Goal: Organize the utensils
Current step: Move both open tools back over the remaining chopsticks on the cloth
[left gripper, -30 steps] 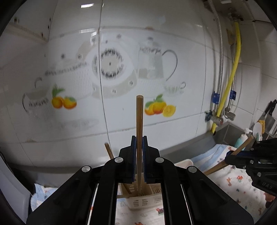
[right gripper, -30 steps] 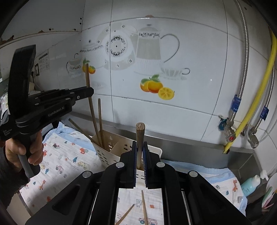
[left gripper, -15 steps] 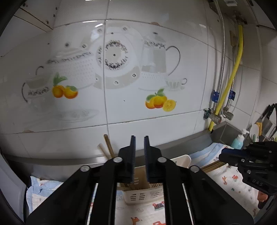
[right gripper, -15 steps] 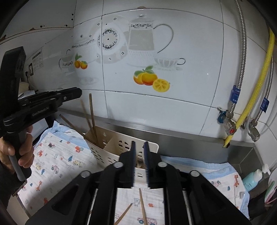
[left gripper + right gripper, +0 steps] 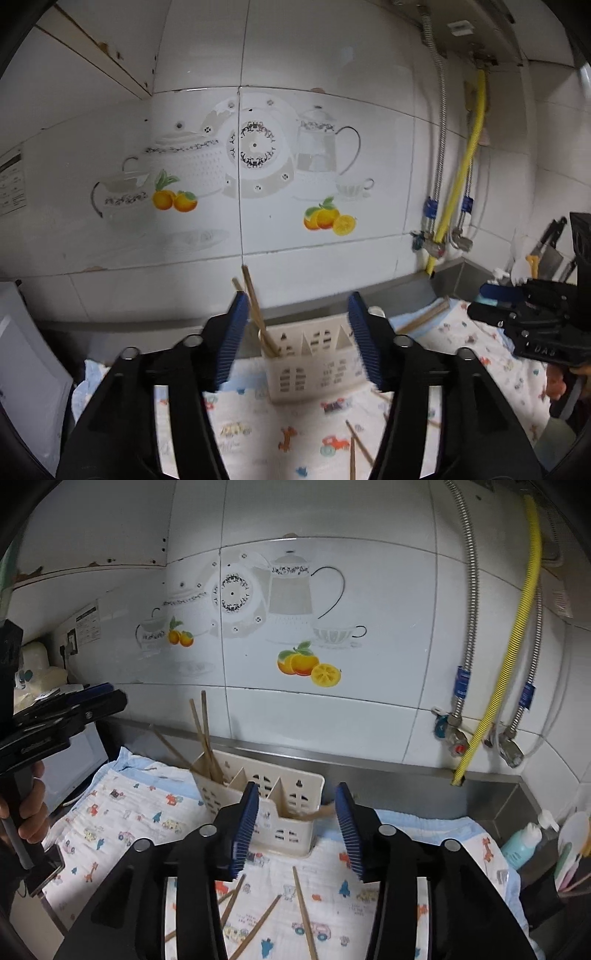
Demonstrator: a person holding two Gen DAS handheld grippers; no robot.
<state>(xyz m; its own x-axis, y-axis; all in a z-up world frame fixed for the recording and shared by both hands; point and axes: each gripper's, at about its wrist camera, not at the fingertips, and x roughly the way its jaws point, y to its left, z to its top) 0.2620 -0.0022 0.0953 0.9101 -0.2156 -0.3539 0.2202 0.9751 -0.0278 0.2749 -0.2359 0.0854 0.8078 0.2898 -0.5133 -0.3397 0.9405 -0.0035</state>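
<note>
Wooden chopsticks [image 5: 205, 734] stand in the cream utensil caddy's [image 5: 258, 805] left compartment; more chopsticks [image 5: 304, 912] lie in front of it. Left tool [image 5: 295, 339] and right tool [image 5: 295, 827] are both opening, empty.

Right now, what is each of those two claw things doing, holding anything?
Left gripper: jaws opening, nothing between the pads.
Right gripper: jaws opening, nothing gripped; the utensil holder sits beyond it.

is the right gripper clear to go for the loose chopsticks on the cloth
Probably yes: the right gripper is opening with nothing between its pads, and the loose chopsticks lie uncovered on the cloth just below it.
</note>
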